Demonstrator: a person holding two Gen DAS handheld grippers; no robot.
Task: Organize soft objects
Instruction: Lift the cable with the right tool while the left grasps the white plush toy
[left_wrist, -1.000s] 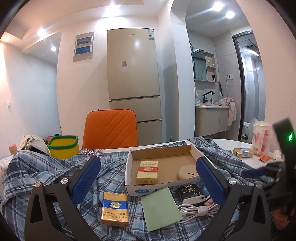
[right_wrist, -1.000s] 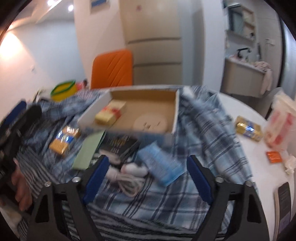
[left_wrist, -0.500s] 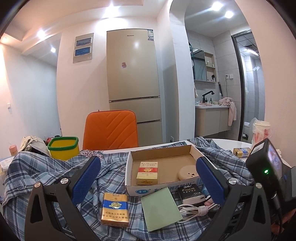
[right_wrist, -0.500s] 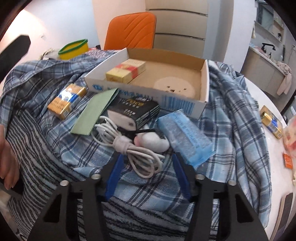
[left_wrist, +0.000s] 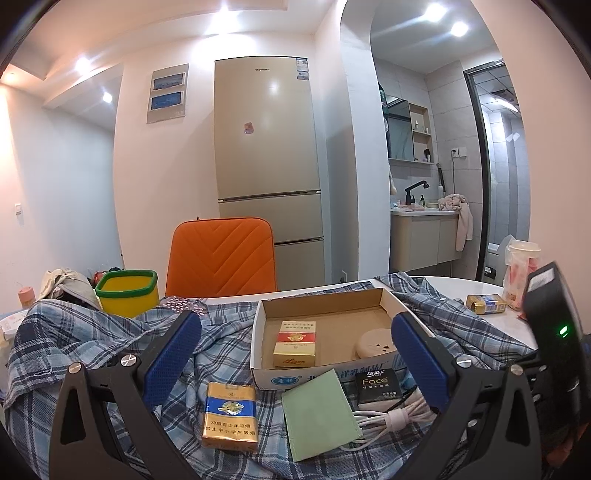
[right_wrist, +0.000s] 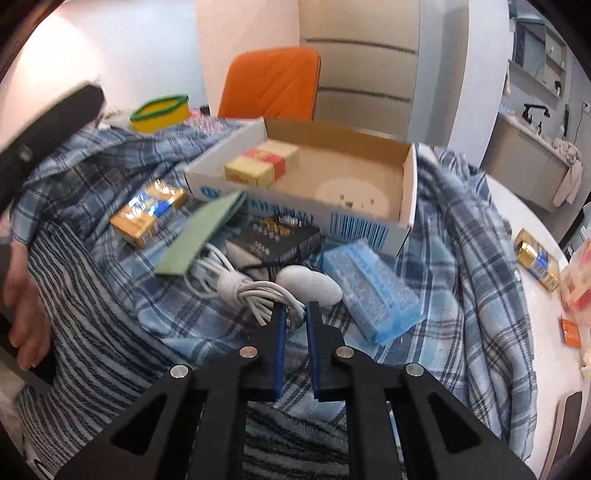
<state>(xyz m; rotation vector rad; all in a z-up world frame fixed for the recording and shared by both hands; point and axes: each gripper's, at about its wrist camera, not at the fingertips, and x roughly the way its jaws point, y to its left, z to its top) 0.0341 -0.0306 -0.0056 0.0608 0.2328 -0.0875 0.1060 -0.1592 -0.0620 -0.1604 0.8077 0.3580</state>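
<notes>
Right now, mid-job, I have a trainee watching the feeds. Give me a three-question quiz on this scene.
1. True or false: the left gripper is open.
2. What is the right gripper closing on? A) white cable B) blue tissue pack C) green card
3. Fill in: inside the cardboard box lie a red-and-gold pack and a round ____ disc.

Key: 1 true; 2 A, with a loop between the nearly shut fingers; 3 beige.
</notes>
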